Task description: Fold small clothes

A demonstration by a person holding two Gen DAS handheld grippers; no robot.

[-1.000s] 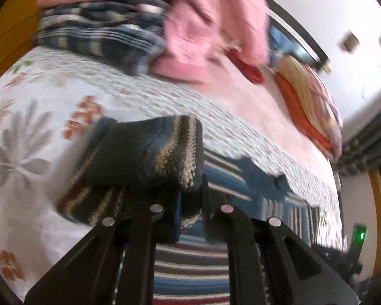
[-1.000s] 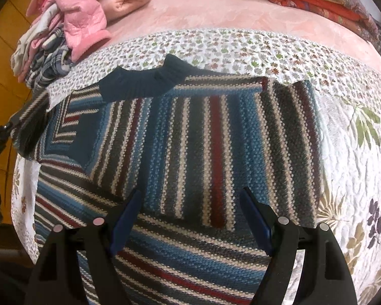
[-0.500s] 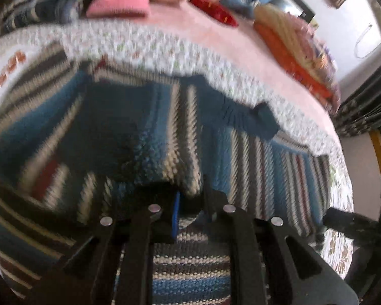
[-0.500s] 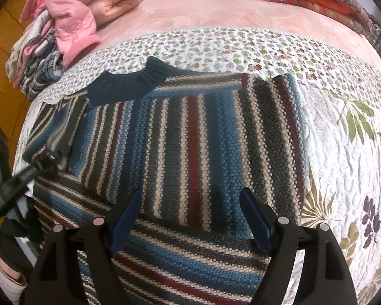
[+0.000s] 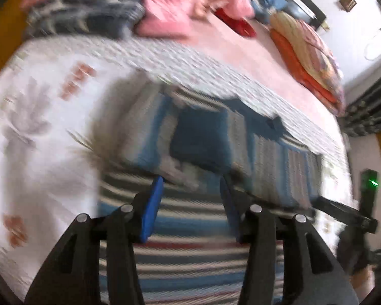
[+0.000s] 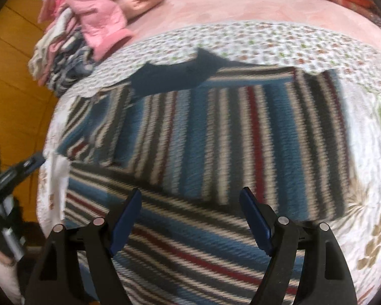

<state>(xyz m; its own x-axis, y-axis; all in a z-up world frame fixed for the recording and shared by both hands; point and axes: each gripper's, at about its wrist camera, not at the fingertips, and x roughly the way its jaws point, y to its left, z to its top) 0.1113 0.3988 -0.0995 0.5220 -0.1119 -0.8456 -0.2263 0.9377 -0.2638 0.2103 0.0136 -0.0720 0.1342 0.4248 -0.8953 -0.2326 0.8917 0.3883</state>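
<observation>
a bed fills both views, spread with a white quilted cover printed with leaves and flowers, and a pink sheet beyond it at the far side. the striped knitted sweater lies flat on the cover, its dark blue collar toward the far side and one sleeve folded across the body. a heap of pink and plaid clothes sits at the far left, an orange-edged folded blanket at the far right. yellow wood lies left of the bed. bare cover lies open to the sweater's left and right. no writing is readable. the left gripper hovers with jaws apart and empty; the right gripper hangs with jaws wide, empty.
</observation>
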